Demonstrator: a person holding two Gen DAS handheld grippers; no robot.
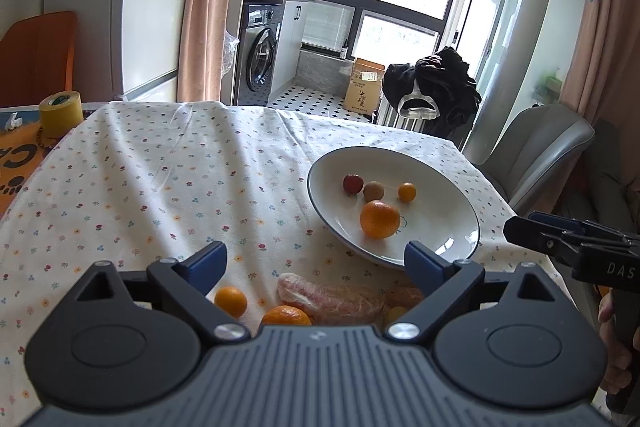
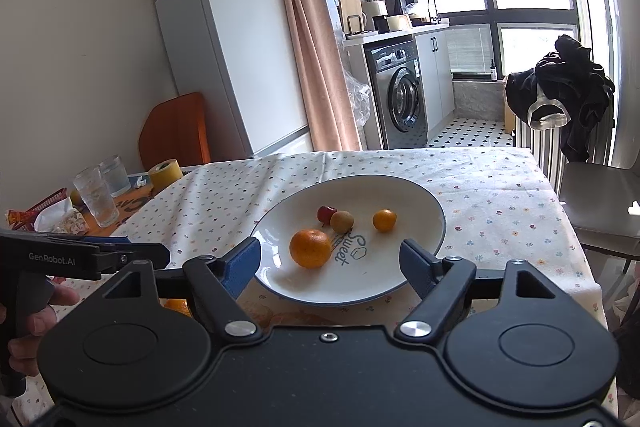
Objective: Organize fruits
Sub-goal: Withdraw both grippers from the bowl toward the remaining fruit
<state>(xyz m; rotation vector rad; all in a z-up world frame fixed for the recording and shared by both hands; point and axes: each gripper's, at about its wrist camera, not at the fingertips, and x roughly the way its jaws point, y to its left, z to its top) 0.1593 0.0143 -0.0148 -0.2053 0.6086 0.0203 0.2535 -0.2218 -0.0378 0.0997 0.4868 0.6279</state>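
Left wrist: left tongs [image 1: 316,263] wide open, empty, over loose fruit at 6 o'clock of plate [image 1: 460,215]; right tongs [image 2: 330,259] also wide open, empty, likely staged for pickup.

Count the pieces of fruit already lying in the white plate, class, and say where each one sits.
4, all in the plate: the large orange nearest the grippers, the red fruit and brown fruit side by side behind it, the small orange at right. None seems hidden.

Tape roll [image 1: 61,113] beside glasses [image 2: 96,201] — washing machine [image 2: 400,99] beyond.
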